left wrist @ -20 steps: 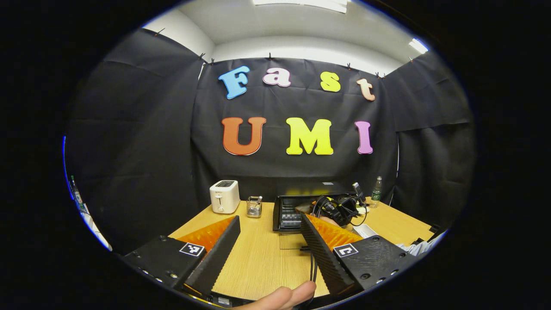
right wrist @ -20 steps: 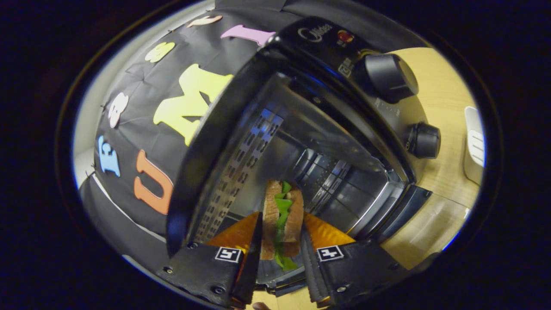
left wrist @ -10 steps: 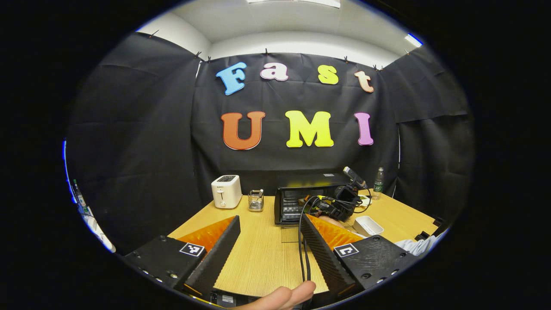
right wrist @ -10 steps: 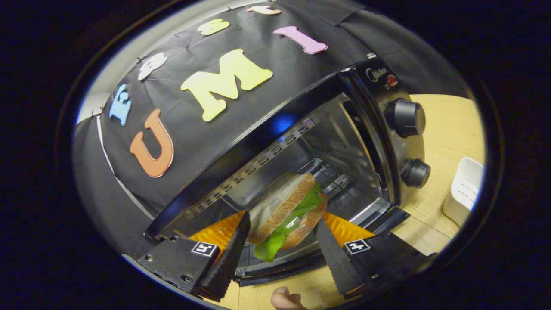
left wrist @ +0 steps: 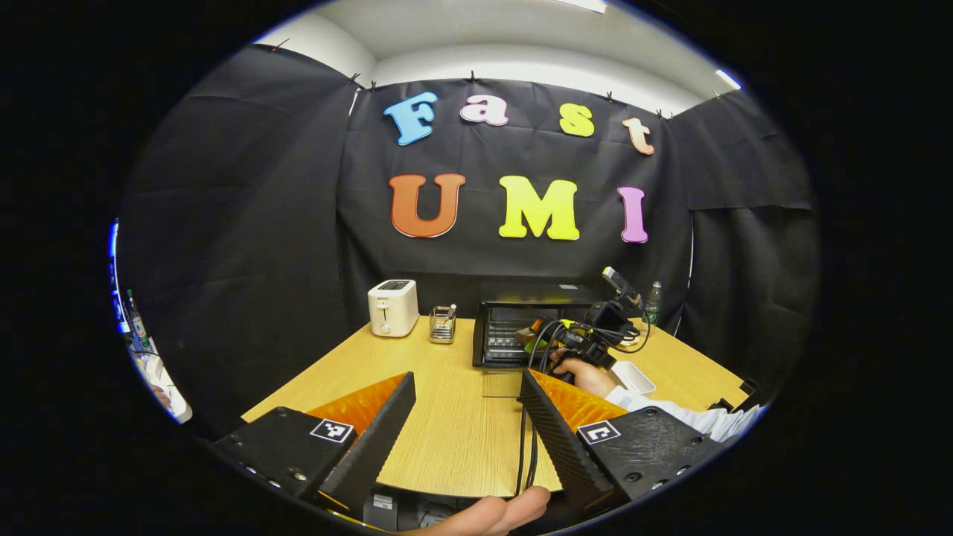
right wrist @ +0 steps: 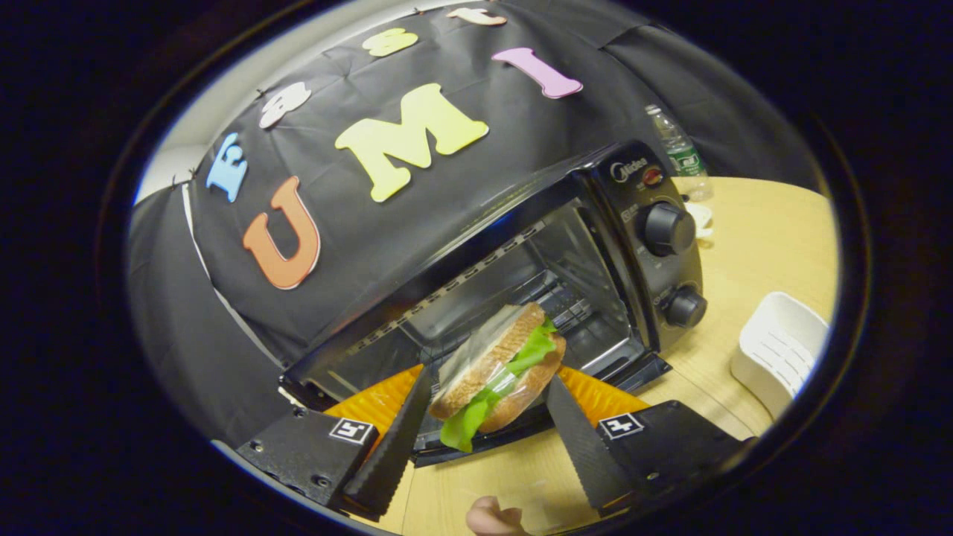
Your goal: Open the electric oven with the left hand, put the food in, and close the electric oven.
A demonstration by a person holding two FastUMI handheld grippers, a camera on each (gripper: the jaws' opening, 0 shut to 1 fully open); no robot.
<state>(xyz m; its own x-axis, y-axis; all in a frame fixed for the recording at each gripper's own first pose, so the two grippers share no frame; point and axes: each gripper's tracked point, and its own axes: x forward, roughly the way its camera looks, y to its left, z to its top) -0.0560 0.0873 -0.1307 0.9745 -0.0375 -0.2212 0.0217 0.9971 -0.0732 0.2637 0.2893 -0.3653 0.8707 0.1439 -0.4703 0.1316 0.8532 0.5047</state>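
A booth of black cloth encloses a wooden table (left wrist: 447,432), seen in both views; all places below are given relative to the oven (left wrist: 521,327).

Left gripper view, near to far. The left gripper (left wrist: 465,417) hangs over the table's near edge, well short of the oven, its two fingers spread wide with nothing between them. A hand (left wrist: 491,514) shows at the bottom edge, below the fingers. Black cables (left wrist: 527,454) run across the table from the near edge toward the oven. In front of the oven, a sleeved hand (left wrist: 588,376) holds the right gripper (left wrist: 577,346) at the oven's mouth. The oven stands at the far side of the table, its glass door (left wrist: 502,383) folded down flat toward the viewer. A white tray (left wrist: 633,376) lies near the oven's right. A small glass holder (left wrist: 442,324) stands just left of the oven, and a white toaster (left wrist: 392,307) farther left. A bottle (left wrist: 653,303) stands right of the oven, near the cloth.

Right gripper view, near to far. The fingers stand open, apart from the sandwich (right wrist: 497,365) between them. The sandwich, bread with green lettuce, lies at the open oven's front. Two knobs (right wrist: 668,228) sit on the oven's right panel.
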